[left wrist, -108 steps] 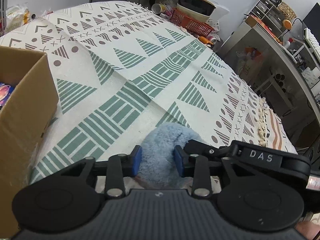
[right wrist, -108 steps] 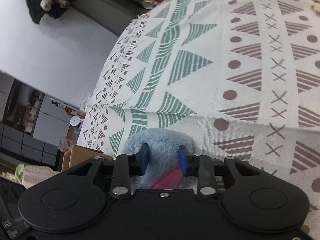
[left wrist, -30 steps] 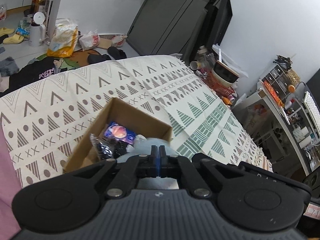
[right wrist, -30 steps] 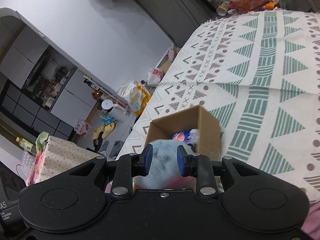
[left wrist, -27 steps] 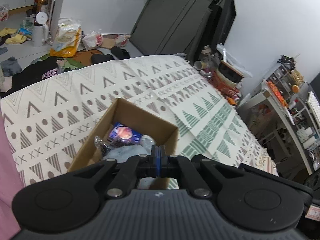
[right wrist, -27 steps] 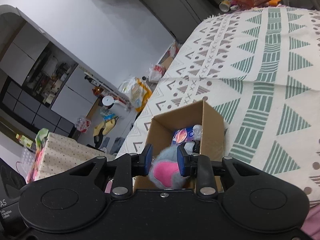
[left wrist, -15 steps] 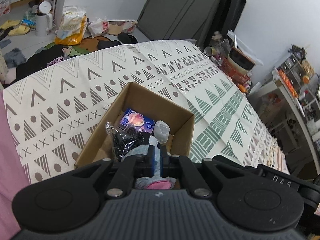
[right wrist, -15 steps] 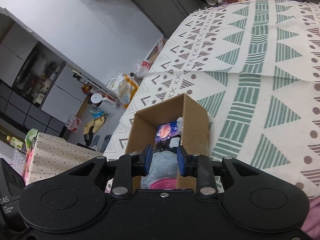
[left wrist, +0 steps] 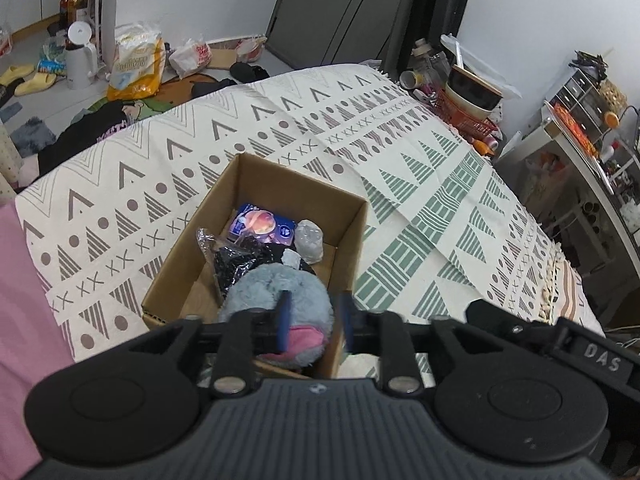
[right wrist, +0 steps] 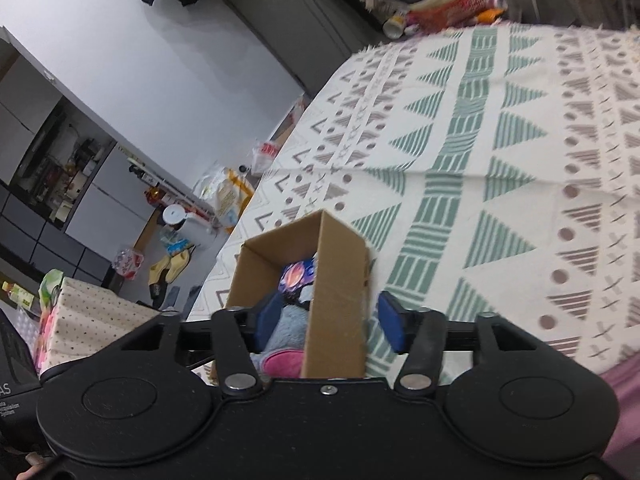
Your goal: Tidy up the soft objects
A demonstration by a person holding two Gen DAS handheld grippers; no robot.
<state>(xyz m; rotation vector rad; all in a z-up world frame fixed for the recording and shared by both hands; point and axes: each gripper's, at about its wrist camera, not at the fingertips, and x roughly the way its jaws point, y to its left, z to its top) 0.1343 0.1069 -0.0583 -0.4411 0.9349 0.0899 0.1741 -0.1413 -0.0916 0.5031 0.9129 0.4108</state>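
Grey and fluffy with a pink patch, the plush toy (left wrist: 280, 292) lay inside the cardboard box (left wrist: 348, 240), at its near end, against a black crinkly bag (left wrist: 236, 264), with a purple packet (left wrist: 260, 226) beyond. Above it the left gripper (left wrist: 314, 322) had its fingers apart, holding nothing. Spread wide, the right gripper (right wrist: 330, 322) straddled the box's near wall. Under the box lay a patterned cloth (left wrist: 420, 184).
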